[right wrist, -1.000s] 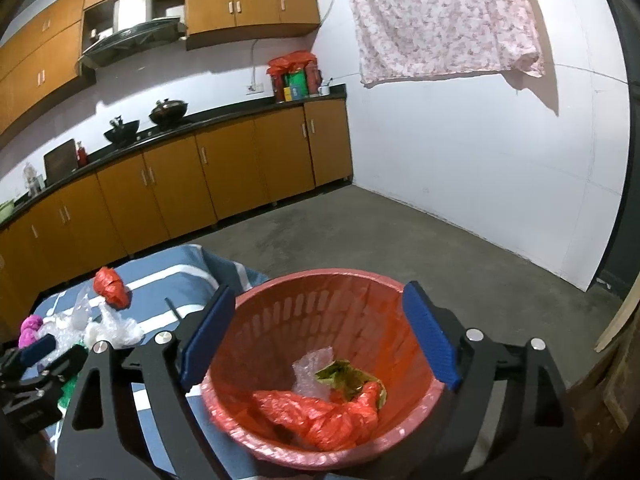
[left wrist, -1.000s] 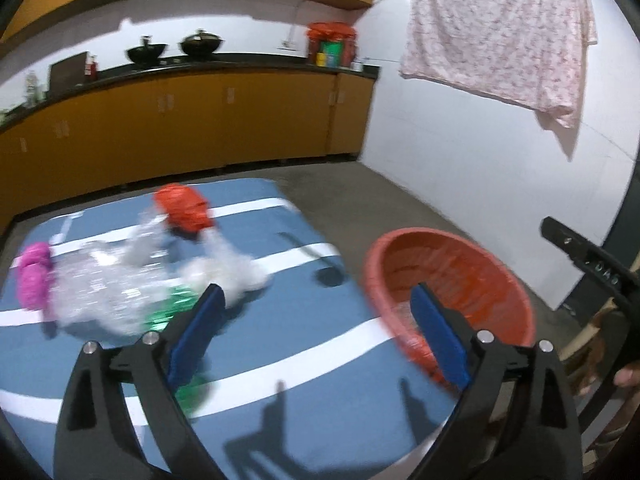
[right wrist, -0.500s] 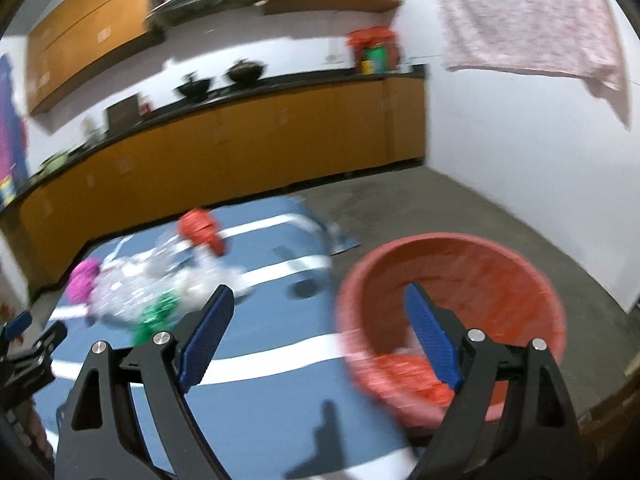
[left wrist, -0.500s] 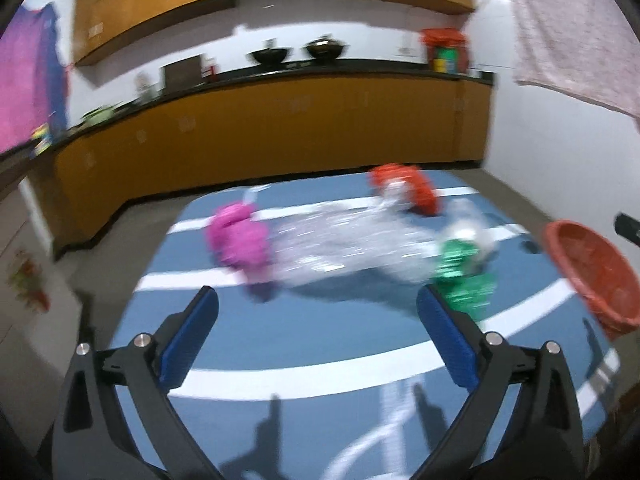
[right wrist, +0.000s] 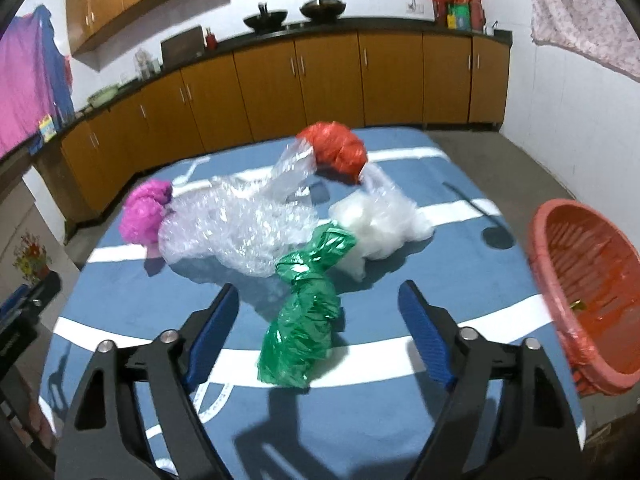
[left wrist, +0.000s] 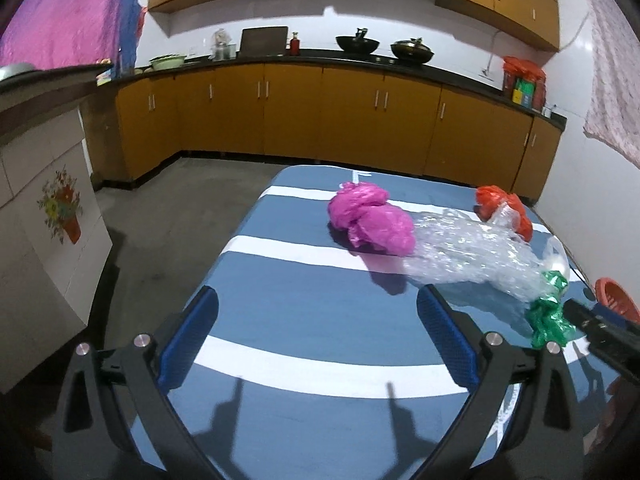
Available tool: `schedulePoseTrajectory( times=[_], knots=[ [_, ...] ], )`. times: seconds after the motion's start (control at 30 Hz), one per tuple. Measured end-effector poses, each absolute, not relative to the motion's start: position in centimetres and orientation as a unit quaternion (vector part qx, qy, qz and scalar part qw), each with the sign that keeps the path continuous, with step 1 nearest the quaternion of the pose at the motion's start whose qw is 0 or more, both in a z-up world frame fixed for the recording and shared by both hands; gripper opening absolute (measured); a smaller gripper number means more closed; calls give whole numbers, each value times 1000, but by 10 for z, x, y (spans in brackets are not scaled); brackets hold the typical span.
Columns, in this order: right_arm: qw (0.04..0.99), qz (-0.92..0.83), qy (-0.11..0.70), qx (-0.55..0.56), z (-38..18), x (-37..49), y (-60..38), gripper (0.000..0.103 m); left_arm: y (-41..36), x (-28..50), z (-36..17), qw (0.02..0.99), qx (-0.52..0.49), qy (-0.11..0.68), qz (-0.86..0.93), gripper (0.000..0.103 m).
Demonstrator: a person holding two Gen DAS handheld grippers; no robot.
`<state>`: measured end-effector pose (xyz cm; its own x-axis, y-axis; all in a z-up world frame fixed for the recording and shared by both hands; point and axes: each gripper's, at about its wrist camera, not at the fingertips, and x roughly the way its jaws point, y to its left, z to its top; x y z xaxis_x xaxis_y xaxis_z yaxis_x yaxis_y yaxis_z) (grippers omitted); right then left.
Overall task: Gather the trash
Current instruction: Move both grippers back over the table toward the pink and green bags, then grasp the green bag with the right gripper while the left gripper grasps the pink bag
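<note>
Left gripper (left wrist: 318, 322): jaws spread wide, holding nothing, hovering over bare blue cloth short of the pile.
Pink bag (right wrist: 145, 213): far left of the heap, touching the bubble wrap.
Bubble wrap (right wrist: 236, 228): big clear sheet across the middle, lying against the pink bag and the green bag.
Green bag (right wrist: 306, 312): nearest piece, crumpled lengthwise, lined up between the right fingers.
Right gripper (right wrist: 318, 330): jaws wide apart, empty, just above the green bag.
White bag (right wrist: 378, 226): beside the green bag's far end; possibly touching it, the blur makes that hard to say.
Red bag (right wrist: 336, 151): at the back of the table.
Basket (right wrist: 560, 248): far right, off the table's edge, some trash already inside.
Doing it well: likely step is taking the green bag. Lower straight down, close across its narrow waist, and lift clear so the bubble wrap is not dragged along.
</note>
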<state>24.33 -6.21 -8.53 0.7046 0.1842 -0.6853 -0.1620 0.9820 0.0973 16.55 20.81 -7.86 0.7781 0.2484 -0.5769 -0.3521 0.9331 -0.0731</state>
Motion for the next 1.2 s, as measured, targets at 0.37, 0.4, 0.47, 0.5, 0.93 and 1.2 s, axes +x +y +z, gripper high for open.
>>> schedulePoseTrajectory(
  times=[0.37,0.4,0.47,0.5,0.93,1.2],
  knots=[
    [908,87,409,-21,-111,262,-50,46,218,192,-87,933,-112,305,155,98],
    [908,86,409,-23,-111,262,-51,44,217,198,-86,933,-116,306,150,98],
    [908,85,409,-29,-111,260,-51,34,215,208,-85,934,-121,306,141,98],
    [908,86,408,-31,-110,259,-52,34,214,212,-84,934,-122,306,139,99],
    [917,68,390,-53,-105,246,-80,31,211,314,-87,921,-120,344,142,99],
    [916,86,390,-42,-107,240,-93,31,221,352,-110,904,-114,387,143,86]
  ],
)
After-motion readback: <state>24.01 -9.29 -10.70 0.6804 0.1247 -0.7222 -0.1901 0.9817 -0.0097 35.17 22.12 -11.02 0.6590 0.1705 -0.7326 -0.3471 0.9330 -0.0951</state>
